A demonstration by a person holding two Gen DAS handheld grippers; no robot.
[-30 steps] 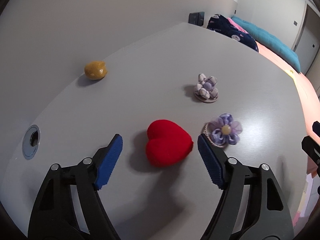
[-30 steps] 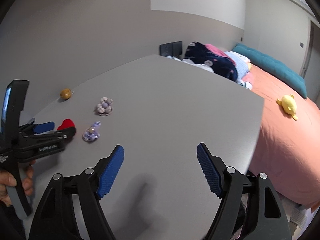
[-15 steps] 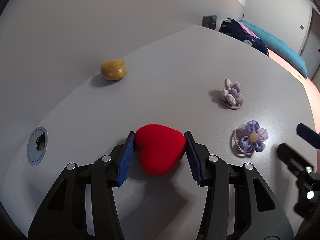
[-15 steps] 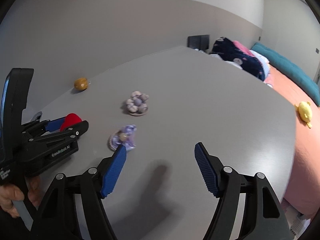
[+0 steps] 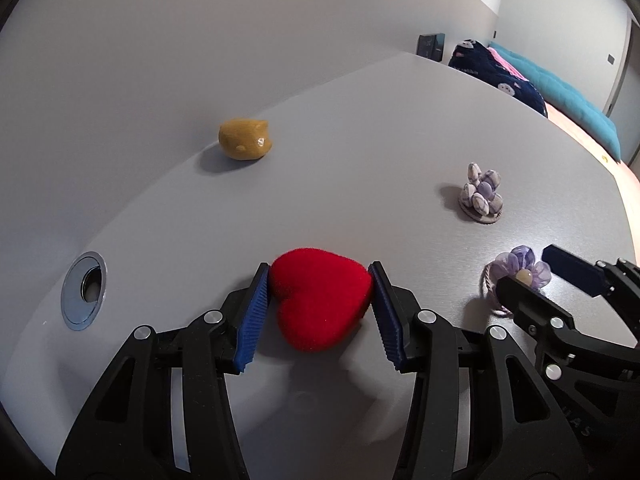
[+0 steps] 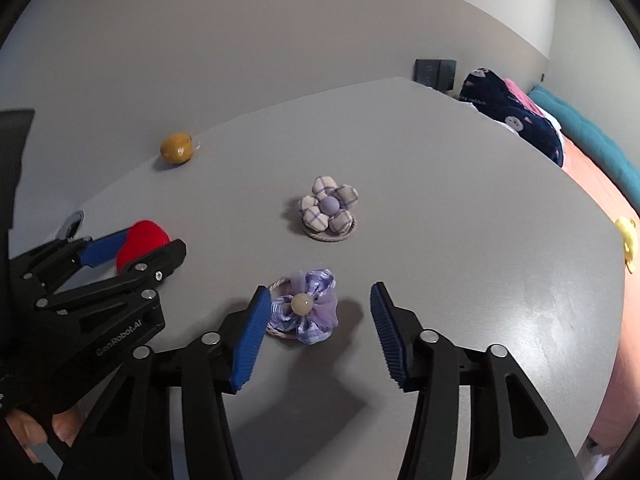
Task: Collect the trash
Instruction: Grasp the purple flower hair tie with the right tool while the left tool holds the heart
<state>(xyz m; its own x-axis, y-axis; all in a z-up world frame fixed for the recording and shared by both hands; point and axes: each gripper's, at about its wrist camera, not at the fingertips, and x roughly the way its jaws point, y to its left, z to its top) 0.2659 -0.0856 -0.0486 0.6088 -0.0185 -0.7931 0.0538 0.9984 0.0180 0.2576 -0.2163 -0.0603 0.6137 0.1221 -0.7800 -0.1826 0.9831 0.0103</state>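
In the right wrist view, the left gripper's black finger (image 6: 152, 264) covers most of the soft red heart (image 6: 142, 236). In the left wrist view, the right gripper's black finger (image 5: 520, 300) hides part of the purple cloth flower hair tie (image 5: 520, 264). The yellow soft toy (image 6: 626, 236) on the bed is half hidden behind the grey table's edge (image 6: 580, 184).

light: even, dim | shadows: soft (short) | focus: sharp | edges: fisheye-bent, vignetted

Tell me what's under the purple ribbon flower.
A looped cord shows from under the purple ribbon flower, both on the grey table. The rest of the cord is covered.
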